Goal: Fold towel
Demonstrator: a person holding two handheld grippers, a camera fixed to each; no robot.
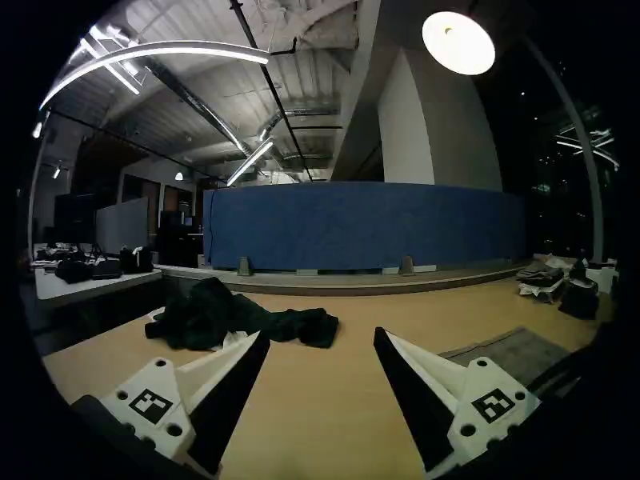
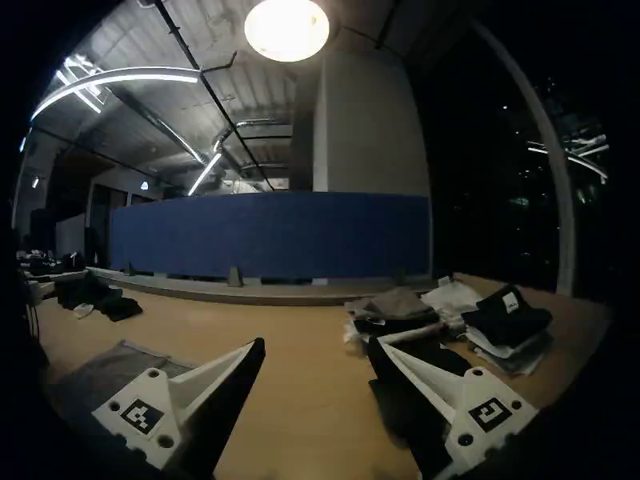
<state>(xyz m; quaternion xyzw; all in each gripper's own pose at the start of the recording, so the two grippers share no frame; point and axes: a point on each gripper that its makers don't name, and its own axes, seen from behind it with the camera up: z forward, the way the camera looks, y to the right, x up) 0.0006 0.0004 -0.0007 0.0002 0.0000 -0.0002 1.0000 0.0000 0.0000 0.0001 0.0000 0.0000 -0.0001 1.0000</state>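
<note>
1. The left gripper (image 1: pixel 320 332) was held open above the wooden bench (image 1: pixel 336 400). Its two white fingers were spread wide with nothing between them.
2. The right gripper (image 2: pixel 316 340) was open too, fingers well apart and gripping nothing, low over the same bench.
3. The grey towel (image 1: pixel 516 348) lay spread flat near the bench's near edge. It sat to the right of the left gripper's fingers in the left gripper view and to the left of the right gripper's fingers in the right gripper view (image 2: pixel 112 368), so it lay between the two grippers.
4. Its visible far edge ran slantwise across the bench (the near part was cut off by the fingers and the dark rim). Its long axis could not be told for certain.
5. A crumpled dark green cloth (image 1: pixel 232 316) sat toward the bench's far left, well apart from the towel.
6. Stacks of folded cloths (image 2: pixel 448 312) stood toward the bench's far right, just beyond the right gripper's right finger.
7. A blue partition (image 1: pixel 360 224) ran along the bench's far edge.
</note>
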